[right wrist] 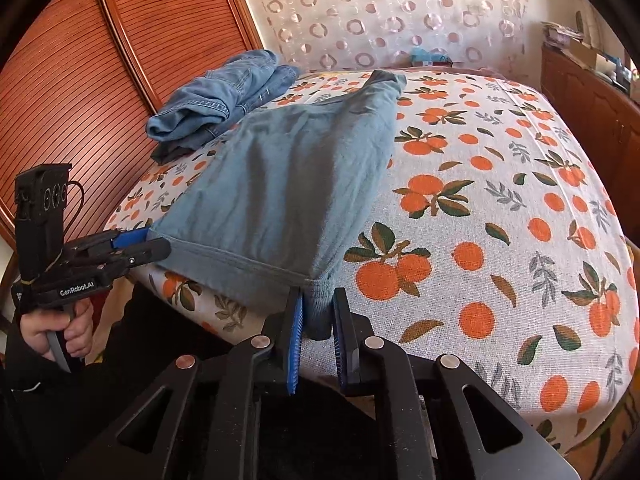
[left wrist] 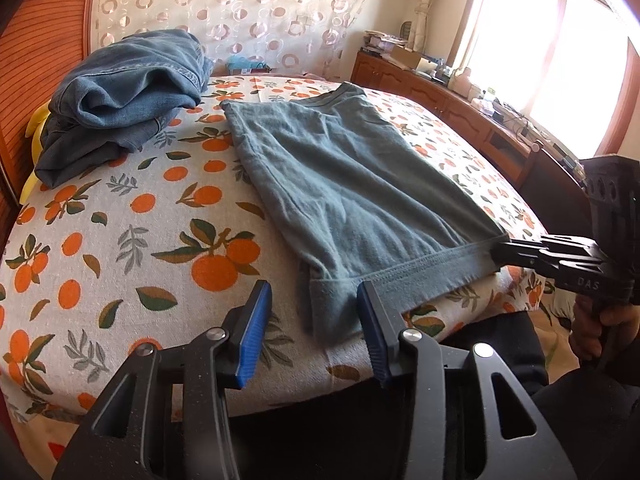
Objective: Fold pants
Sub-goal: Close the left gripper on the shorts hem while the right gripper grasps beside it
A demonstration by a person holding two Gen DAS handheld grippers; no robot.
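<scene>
**Pants on bed, hem gripped at one corner**

Denim pile [left wrist: 124,96]: crumpled blue jeans, far left of bed, against slatted wooden panel [right wrist: 80,100]; apart from the pants.

Bed [left wrist: 120,220]: white cover printed with oranges and leaves.

Left gripper [left wrist: 314,312]: black frame, blue pads. Jaws spread, straddling left corner of hem; right pad [left wrist: 370,320] against the fabric edge, left pad clear of it. Not clamped. Seen from right wrist view at [right wrist: 150,242], held by a hand [right wrist: 60,332] at lower left.

Pants [left wrist: 340,184]: grey-blue, laid flat, running from near edge of bed diagonally toward far side. Stitched hem [left wrist: 400,276] along near edge, overhanging the mattress slightly.

Right gripper [right wrist: 318,312]: jaws nearly together, pinching right corner of hem; bunched fabric caught between blue pads. Seen from left wrist view at [left wrist: 498,254], fingertips closed on hem end.

Curtain [left wrist: 240,12]: cream, ring pattern, behind bed.

Wooden cabinet [left wrist: 440,92]: cluttered top, right of bed, under bright window [left wrist: 540,32].
</scene>
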